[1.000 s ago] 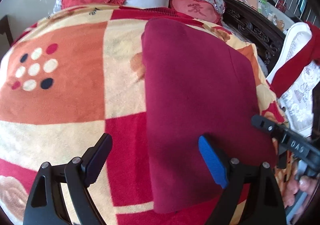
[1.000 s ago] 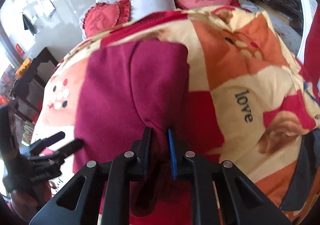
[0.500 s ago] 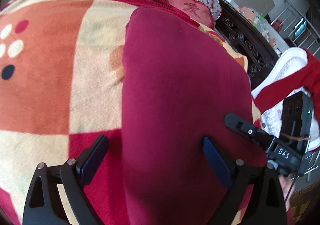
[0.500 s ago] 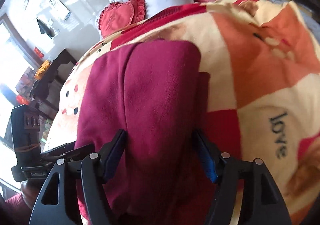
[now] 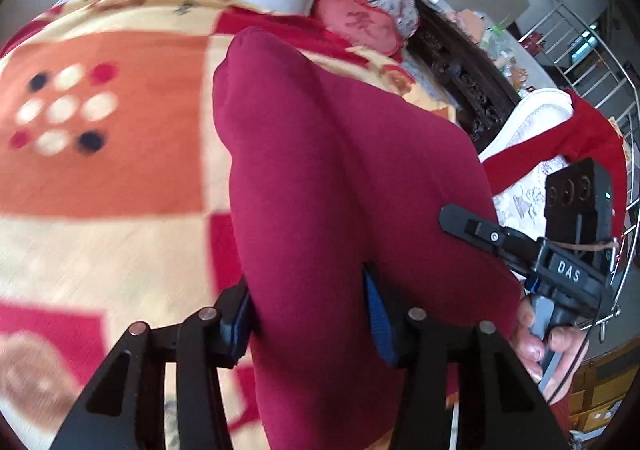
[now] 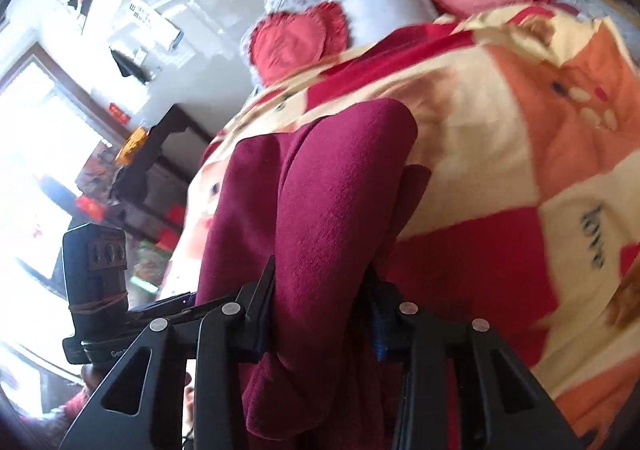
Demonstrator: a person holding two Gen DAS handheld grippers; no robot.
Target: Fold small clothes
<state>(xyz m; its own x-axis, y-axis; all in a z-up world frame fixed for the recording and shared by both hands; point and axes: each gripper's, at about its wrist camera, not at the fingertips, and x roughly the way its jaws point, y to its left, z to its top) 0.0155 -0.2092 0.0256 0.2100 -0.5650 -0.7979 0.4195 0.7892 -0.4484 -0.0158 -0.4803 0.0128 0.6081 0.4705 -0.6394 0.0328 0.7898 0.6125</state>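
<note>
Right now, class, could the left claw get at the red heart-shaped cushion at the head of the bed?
Probably not: the left claw is shut on the folded maroon fleece garment, and the red heart-shaped cushion lies far beyond it.

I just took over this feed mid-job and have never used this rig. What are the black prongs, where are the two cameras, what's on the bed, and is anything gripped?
No robot arm here: a person holds a two-finger clamp in each hand, and each clamp carries a wide-angle camera looking along its fingers. The black prongs at the bottom of each picture are those fingers.

One picture looks from the left gripper; the other from the right gripper.

On the bed lies a patterned blanket, with pillows at the head. On the blanket is a dark red garment, folded into a long strip.

Both grippers' jaws have just been closing, and each now pinches the near end of that garment.
</note>
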